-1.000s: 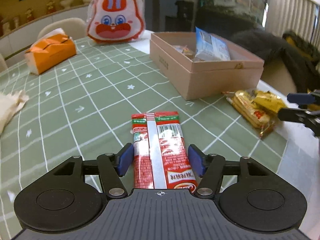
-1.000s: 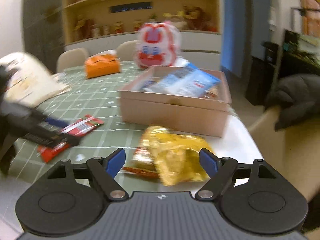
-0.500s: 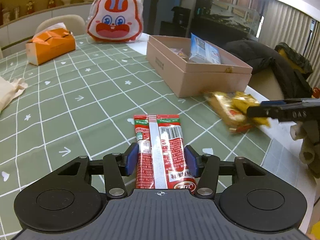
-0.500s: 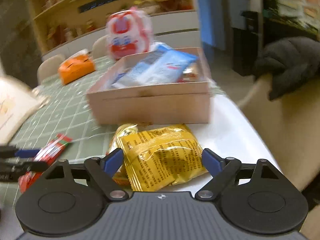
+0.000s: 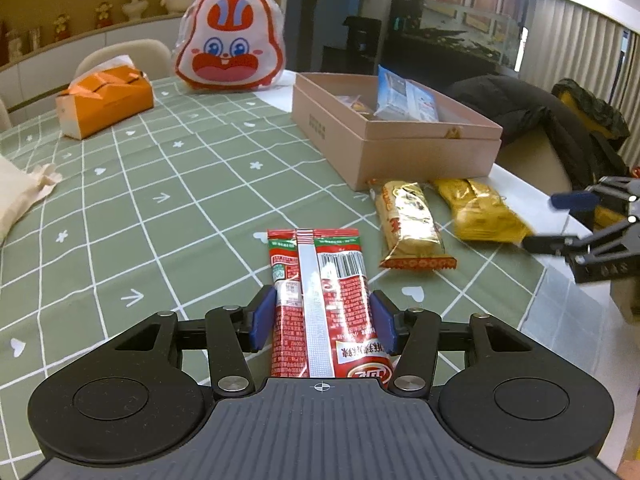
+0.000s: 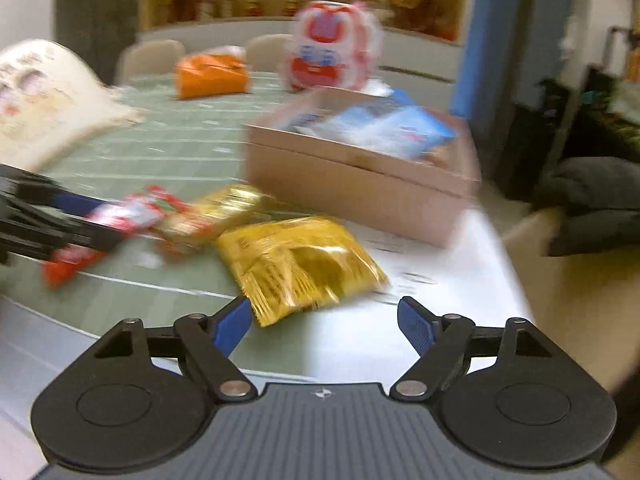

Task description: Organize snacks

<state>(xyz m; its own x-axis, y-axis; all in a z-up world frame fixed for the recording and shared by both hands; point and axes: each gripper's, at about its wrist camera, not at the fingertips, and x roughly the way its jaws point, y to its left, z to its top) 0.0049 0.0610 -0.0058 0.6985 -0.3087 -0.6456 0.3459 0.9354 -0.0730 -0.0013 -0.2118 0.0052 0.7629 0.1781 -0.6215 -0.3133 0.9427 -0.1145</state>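
My left gripper [image 5: 322, 320] is shut on a red snack packet [image 5: 320, 296] that lies lengthwise between its blue pads on the green checked tablecloth. A gold bar packet [image 5: 410, 226] and a yellow snack bag [image 5: 478, 210] lie to the right, in front of the pink open box [image 5: 400, 148], which holds a blue packet [image 5: 404, 96]. My right gripper [image 6: 324, 322] is open and empty, just short of the yellow bag [image 6: 300, 264]. It also shows in the left wrist view [image 5: 560, 220] at the table's right edge. The right wrist view is blurred.
An orange tissue box [image 5: 104, 100] and a rabbit-face bag [image 5: 230, 48] stand at the far side. A cream cloth bag [image 5: 20, 196] lies at the left. The table's right edge [image 5: 568, 280] is close to the yellow bag. A dark coat [image 5: 520, 112] lies on a chair beyond.
My left gripper has closed onto the red packet. My right gripper has swung and pulled back from the yellow bag, which now lies ahead of its fingertips rather than between them.
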